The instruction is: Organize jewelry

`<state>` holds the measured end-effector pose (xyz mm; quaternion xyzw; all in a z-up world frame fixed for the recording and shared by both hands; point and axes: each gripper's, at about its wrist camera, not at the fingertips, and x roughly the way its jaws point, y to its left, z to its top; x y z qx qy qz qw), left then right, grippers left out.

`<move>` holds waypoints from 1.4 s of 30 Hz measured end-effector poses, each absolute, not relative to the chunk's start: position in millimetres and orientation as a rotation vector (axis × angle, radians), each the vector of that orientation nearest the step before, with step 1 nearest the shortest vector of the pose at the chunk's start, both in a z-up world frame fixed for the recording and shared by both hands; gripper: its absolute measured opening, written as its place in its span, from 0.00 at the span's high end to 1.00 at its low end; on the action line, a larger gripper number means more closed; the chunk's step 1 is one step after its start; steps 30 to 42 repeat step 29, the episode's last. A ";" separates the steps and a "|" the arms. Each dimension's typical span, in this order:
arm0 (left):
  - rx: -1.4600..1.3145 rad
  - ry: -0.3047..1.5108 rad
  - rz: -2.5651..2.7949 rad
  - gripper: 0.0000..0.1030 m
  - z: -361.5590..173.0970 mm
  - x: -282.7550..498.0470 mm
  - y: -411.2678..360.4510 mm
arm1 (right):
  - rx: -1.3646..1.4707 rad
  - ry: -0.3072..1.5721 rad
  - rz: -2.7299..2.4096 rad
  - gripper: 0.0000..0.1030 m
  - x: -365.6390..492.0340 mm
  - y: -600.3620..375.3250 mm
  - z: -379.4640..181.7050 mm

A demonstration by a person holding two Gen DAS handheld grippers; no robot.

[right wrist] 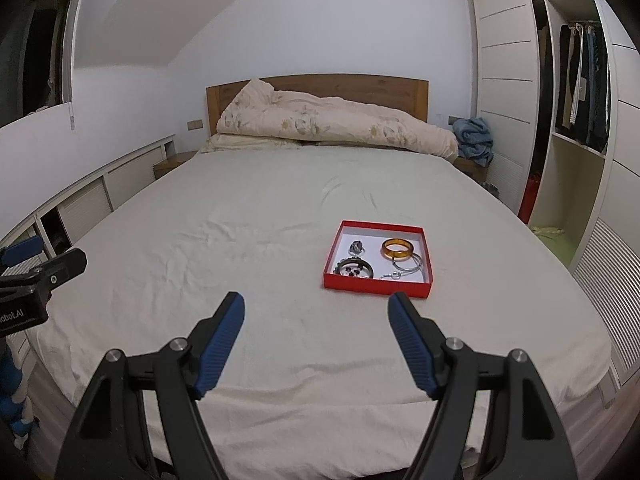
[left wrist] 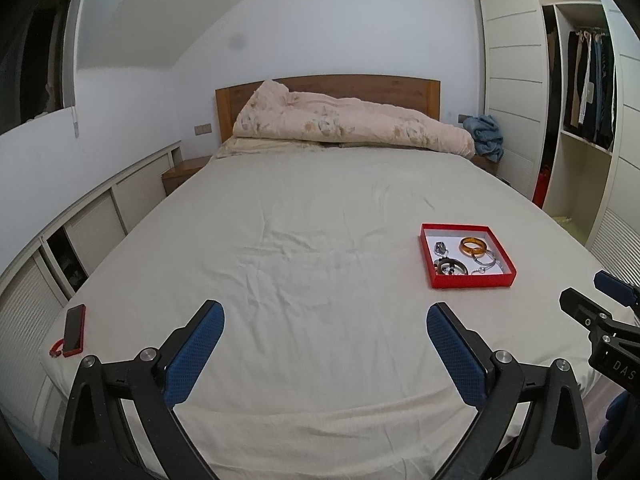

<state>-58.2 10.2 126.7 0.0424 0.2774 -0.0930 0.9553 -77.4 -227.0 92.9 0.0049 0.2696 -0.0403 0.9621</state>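
A shallow red box (right wrist: 376, 284) (left wrist: 472, 281) with a white floor lies on the cream bedsheet. Inside it sit an amber bangle (right wrist: 397, 249) (left wrist: 473, 245), a silver chain bracelet (right wrist: 408, 267) (left wrist: 486, 262), a dark beaded bracelet (right wrist: 356, 269) (left wrist: 451, 267) and a small dark metallic piece (right wrist: 356, 246) (left wrist: 439, 247). My right gripper (right wrist: 316, 302) hovers open just short of the box's near edge, nothing between its blue pads. My left gripper (left wrist: 325, 312) is open and empty too, over bare sheet left of the box. Each gripper shows at the edge of the other's view.
A red phone (left wrist: 74, 330) with a red loop lies at the bed's left near corner. A rolled quilt (right wrist: 332, 124) lies against the wooden headboard, with a blue cloth (right wrist: 474, 136) beside it. Low cabinets line the left wall; an open wardrobe (right wrist: 576, 120) stands on the right.
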 end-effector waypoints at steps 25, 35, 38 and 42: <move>0.074 0.637 -0.196 0.03 100.1 -38.1 5.7 | 0.011 0.614 -0.086 0.29 -60.6 -226.1 71.3; 0.073 0.646 -0.198 0.03 96.2 -35.6 4.9 | 0.013 0.626 -0.088 0.29 -58.0 -227.3 66.7; 0.073 0.646 -0.198 0.03 96.2 -35.6 4.9 | 0.013 0.626 -0.088 0.29 -58.0 -227.3 66.7; 0.073 0.646 -0.198 0.03 96.2 -35.6 4.9 | 0.013 0.626 -0.088 0.29 -58.0 -227.3 66.7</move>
